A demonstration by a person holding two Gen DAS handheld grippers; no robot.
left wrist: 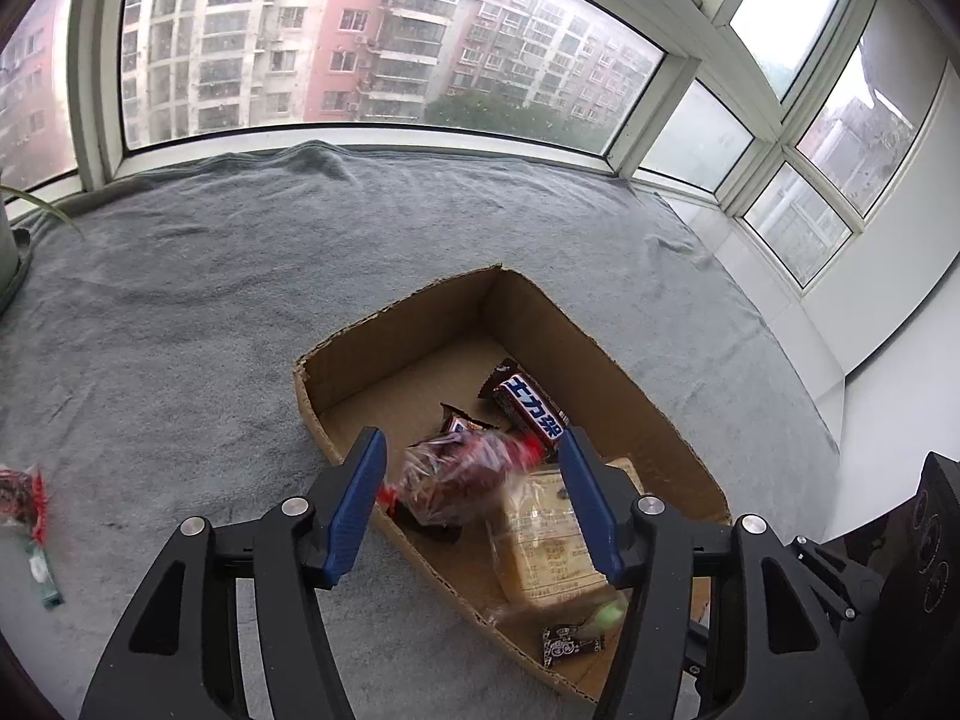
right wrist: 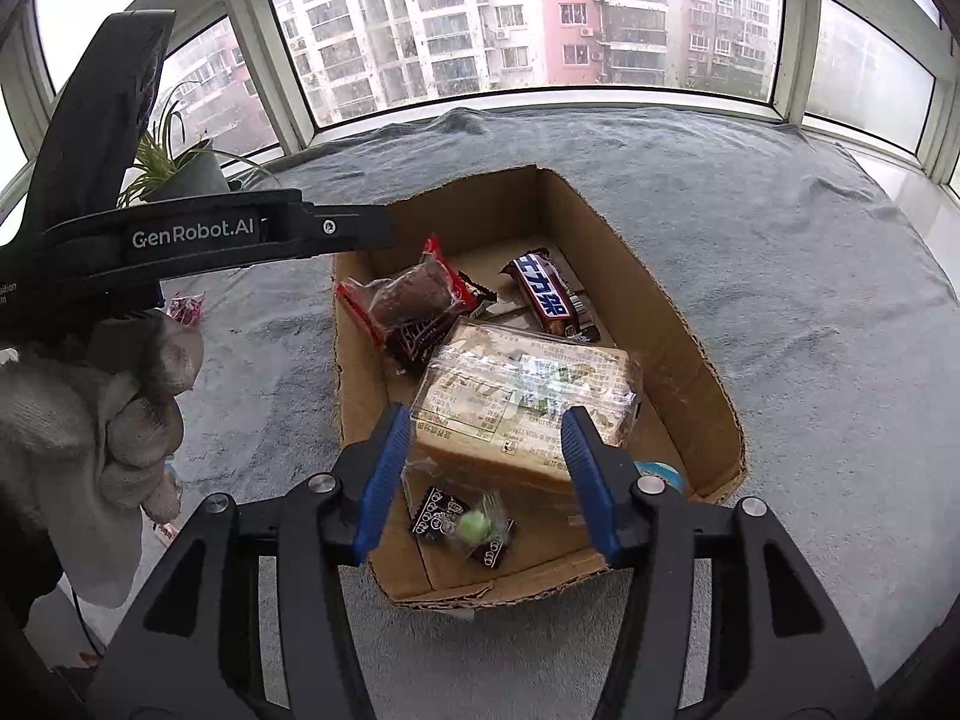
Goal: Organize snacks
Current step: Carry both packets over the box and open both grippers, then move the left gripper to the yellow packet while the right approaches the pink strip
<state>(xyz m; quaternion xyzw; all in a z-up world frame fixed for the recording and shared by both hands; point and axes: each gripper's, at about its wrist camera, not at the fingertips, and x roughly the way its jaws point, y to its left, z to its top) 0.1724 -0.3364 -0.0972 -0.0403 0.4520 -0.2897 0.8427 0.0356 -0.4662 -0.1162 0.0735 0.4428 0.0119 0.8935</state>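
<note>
Left gripper angled downward, blue-padded jaws parted, pads pressing on nothing. Right gripper likewise tilted down, jaws apart, nothing clamped. Right wrist view: left gripper's black body comes in from left, gripped by a gloved left hand, fingers curled round the handle.

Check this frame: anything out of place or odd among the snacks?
Yes. A red-edged snack packet and a green-white wrapper lie on the grey blanket, outside the cardboard box. In the box, the red-wrapped cake sits tilted across other bars. No spill or damage shows.
</note>
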